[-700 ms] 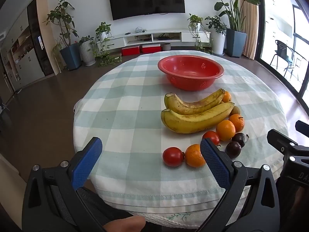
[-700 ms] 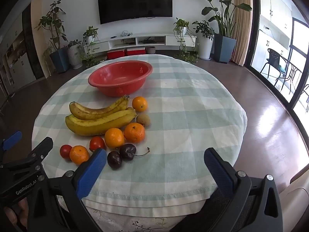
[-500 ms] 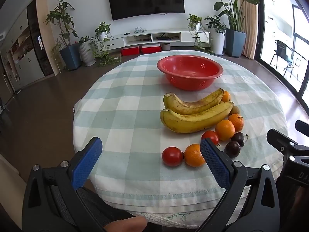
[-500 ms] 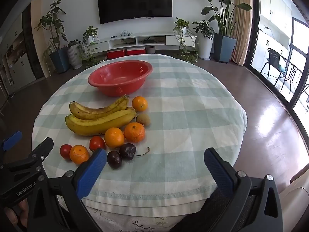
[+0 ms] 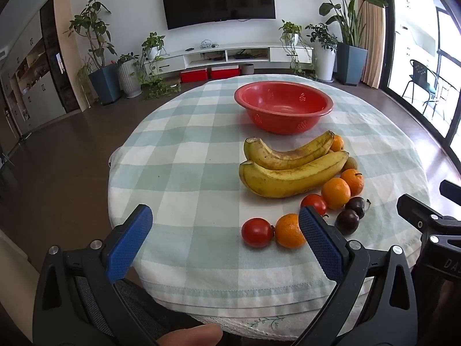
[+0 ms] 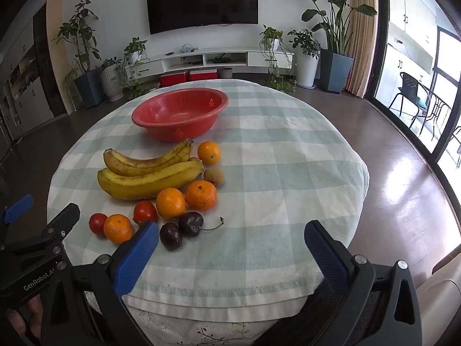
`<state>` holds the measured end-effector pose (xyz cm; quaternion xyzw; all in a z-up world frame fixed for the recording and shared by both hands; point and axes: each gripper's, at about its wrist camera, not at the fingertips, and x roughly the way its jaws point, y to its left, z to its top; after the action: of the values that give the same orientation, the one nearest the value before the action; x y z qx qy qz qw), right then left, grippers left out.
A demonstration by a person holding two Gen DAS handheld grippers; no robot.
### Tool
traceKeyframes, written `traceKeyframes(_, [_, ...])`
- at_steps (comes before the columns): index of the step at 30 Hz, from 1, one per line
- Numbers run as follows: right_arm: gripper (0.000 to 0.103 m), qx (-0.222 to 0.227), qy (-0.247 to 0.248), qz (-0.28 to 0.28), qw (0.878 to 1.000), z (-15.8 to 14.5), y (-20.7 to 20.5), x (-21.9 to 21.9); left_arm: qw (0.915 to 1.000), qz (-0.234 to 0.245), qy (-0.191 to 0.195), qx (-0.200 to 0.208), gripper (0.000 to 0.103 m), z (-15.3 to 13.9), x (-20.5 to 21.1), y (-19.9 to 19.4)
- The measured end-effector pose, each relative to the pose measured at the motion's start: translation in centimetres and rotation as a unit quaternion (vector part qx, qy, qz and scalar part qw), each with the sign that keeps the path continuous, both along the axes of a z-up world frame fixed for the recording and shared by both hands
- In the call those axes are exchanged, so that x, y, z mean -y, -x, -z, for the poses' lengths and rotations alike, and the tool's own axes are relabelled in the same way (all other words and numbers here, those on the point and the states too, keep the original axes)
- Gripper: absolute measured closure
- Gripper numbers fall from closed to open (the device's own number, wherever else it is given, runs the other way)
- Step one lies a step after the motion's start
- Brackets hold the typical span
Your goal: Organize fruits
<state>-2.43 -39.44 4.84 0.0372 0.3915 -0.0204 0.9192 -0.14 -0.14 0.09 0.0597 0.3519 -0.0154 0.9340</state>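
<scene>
Clearly I had both tools released: the left gripper [image 5: 224,230] and right gripper [image 6: 232,243] hung wide apart and empty above the checked tablecloth [image 6: 282,155]. Bananas [image 6: 149,177], oranges [image 6: 171,203], tomatoes [image 5: 257,232] and cherries [image 6: 190,224] lay just before the red colander bowl [image 6: 180,115]. "GenRobot.AI" showed on the left gripper's body in my right view.

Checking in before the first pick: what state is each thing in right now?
left gripper: open, empty
right gripper: open, empty
red bowl: upright, empty
two bananas: on the cloth, side by side
oranges, tomatoes, dark plums: loose on the cloth, none in the bowl
</scene>
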Motion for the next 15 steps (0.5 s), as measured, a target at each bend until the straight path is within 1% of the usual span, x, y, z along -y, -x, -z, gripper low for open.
traceKeyframes(15, [0.0, -0.002, 0.001, 0.0, 1.0, -0.04, 0.05, -0.13, 1.0, 0.0, 0.001, -0.002, 0.0, 0.0, -0.03, -0.03])
